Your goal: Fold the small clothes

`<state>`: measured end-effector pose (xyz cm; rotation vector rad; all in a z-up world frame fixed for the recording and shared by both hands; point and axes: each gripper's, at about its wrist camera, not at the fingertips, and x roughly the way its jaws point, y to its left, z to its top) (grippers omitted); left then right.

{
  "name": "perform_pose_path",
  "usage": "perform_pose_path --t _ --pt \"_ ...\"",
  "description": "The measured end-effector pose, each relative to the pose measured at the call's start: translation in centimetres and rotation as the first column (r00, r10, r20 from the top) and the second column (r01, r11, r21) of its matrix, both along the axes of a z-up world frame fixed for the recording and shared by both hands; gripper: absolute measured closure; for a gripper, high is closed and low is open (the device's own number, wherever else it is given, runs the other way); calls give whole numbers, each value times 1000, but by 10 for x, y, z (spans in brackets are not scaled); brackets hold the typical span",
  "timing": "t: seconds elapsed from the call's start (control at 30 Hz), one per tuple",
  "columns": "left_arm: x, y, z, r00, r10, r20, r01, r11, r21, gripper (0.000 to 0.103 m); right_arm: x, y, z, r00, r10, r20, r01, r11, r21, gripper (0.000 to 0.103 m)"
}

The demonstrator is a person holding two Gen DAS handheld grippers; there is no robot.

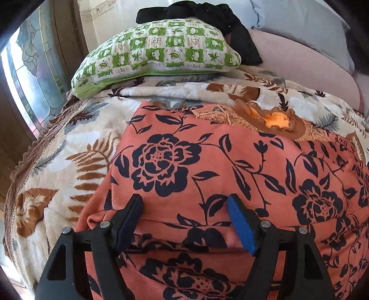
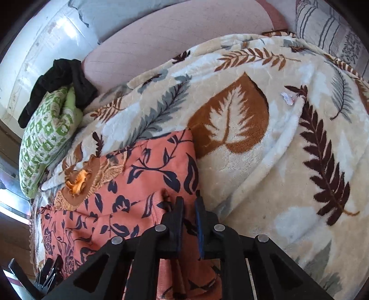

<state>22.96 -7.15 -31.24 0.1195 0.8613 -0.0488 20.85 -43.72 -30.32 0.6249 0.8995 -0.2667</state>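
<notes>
Both claws tilt downward: left claw [image 1: 184, 203] spread above the orange floral garment [image 1: 230, 161], right claw [image 2: 189, 205] pinching it.

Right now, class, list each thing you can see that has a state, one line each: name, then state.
orange floral garment: spread on the blanket, right edge pinched up
left gripper: open above the garment
right gripper: shut on the garment's edge
leaf-print blanket: spread, rumpled
green checked pillow: lying flat
black cloth: crumpled, unfolded
</notes>
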Motion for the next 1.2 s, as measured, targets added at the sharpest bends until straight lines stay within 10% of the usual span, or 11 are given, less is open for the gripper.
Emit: perform_pose_path --t 0.23,0.47,0.63,0.8,1.07,1.13,1.2 --pt "-11 -8 16 997 -63 43 67 993 -101 27 -8 48 43 954 196 226 -195 980 -26 91" --pt "2 -11 -7 986 -127 -105 109 981 -162 13 13 107 -21 936 336 -103 -344 936 -75 92" --pt "-10 -27 -15 986 -161 -36 159 986 -55 5 -12 84 -14 965 245 -96 -247 969 -7 92" --pt "-12 -16 -14 983 -180 -22 176 977 -118 2 -62 58 -21 977 186 -104 -174 978 113 93" --pt "-54 -27 -17 982 -176 -73 180 982 50 1 -144 65 34 984 174 40 -168 979 -111 91" --pt "-78 -25 -17 984 -175 -46 178 981 80 1 -159 62 38 977 192 91 -184 979 -91 79" --pt "-98 -19 -16 985 -164 -48 167 984 68 1 -166 60 37 974 200 106 -192 978 -79 32"
